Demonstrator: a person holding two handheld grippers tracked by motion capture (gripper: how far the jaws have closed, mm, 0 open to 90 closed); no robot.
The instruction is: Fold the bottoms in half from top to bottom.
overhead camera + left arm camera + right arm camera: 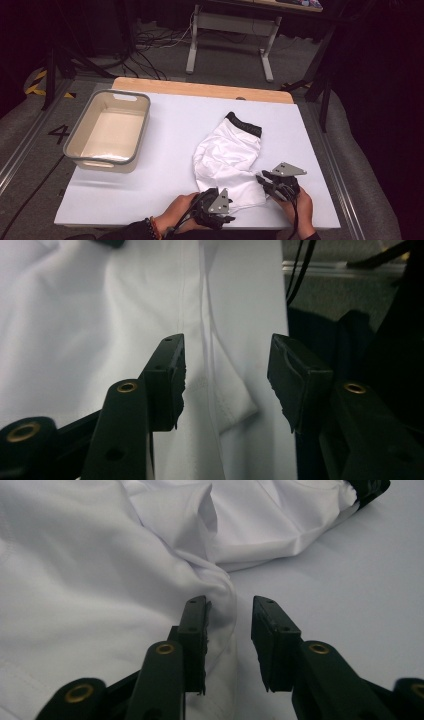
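Note:
A white pair of shorts (227,155) with a black waistband (243,125) lies crumpled right of the table's middle. My left gripper (229,209) is at the garment's near hem, by the front edge. In the left gripper view its jaws (227,375) stand apart, with a stitched corner of the shorts (235,407) lying loose between them. My right gripper (261,179) is at the garment's right side. Its jaws (230,630) are open around a raised fold of white cloth (220,587), and the pads do not squeeze it. The waistband (367,487) shows far off.
A beige bin with a grey rim (80,150) stands empty at the table's left. The white table cover (165,150) ends close behind both hands. A wooden strip (200,90) runs along the far edge. Beyond it are desk legs and cables on the floor.

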